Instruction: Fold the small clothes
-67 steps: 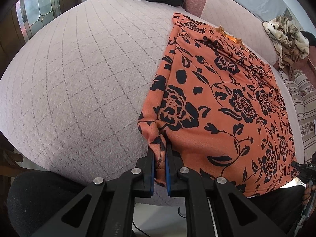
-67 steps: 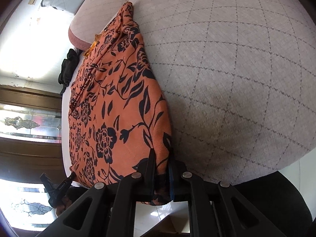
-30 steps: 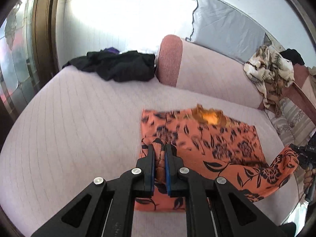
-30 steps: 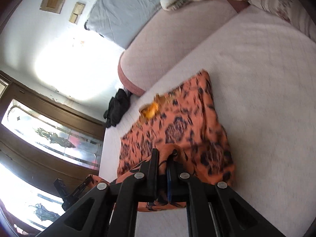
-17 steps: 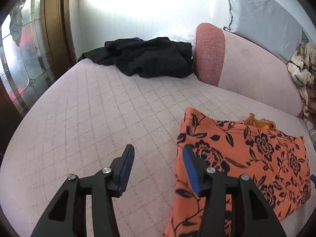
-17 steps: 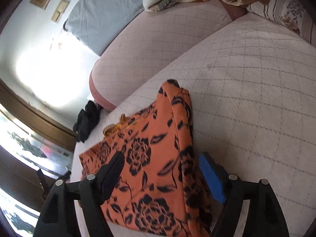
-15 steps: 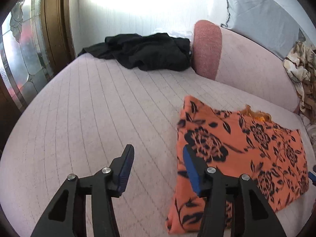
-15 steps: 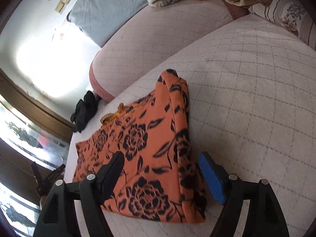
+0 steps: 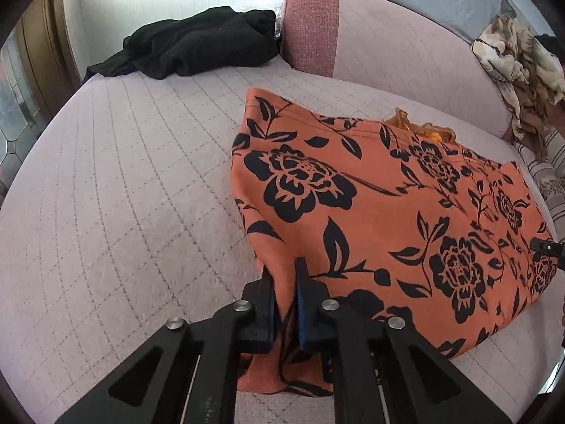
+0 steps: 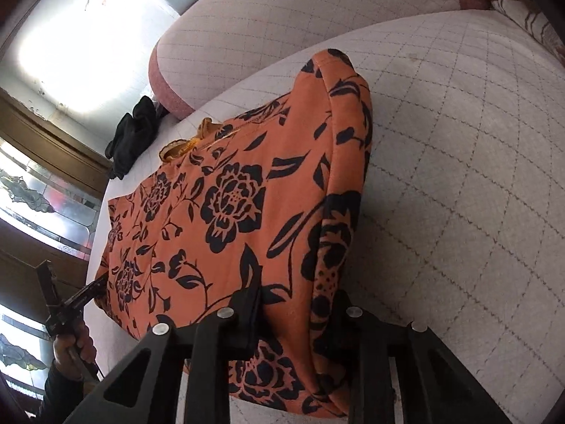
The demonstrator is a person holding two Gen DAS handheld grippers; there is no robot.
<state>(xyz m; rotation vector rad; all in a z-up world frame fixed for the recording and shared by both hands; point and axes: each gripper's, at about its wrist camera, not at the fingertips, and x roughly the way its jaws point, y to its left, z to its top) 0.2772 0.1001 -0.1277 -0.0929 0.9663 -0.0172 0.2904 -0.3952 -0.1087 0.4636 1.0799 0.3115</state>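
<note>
Ahead of my left gripper (image 9: 285,295) lies the orange floral garment (image 9: 388,212), folded flat on the quilted sofa seat (image 9: 123,194); half a second ago these jaws stood wide and empty over bare seat, now they are pinched narrow on the cloth's near left corner, fabric pressed between the blue pads and a tail of it hanging below; so the release after the last fold is done and I have re-gripped for another; black clothing (image 9: 197,42) is heaped far ahead by the armrest (image 9: 310,28), a patterned cloth (image 9: 519,56) off to the far right, both untouched; the other tool's tip just shows at the right edge.

From my right gripper (image 10: 296,314) the same garment (image 10: 229,212) fills the near left; its rolled right edge runs straight into the tool; the jaws were spread wide a moment back and have since closed in around that thick edge, though a clear span of cloth sits between the fingers; whether they grip firmly I cannot tell; the quilted seat (image 10: 459,176) is bare to my right; my left hand (image 10: 72,349) and its tool show far left.

Judgement: both near corners are taken up; a further fold away from me looks ready.
</note>
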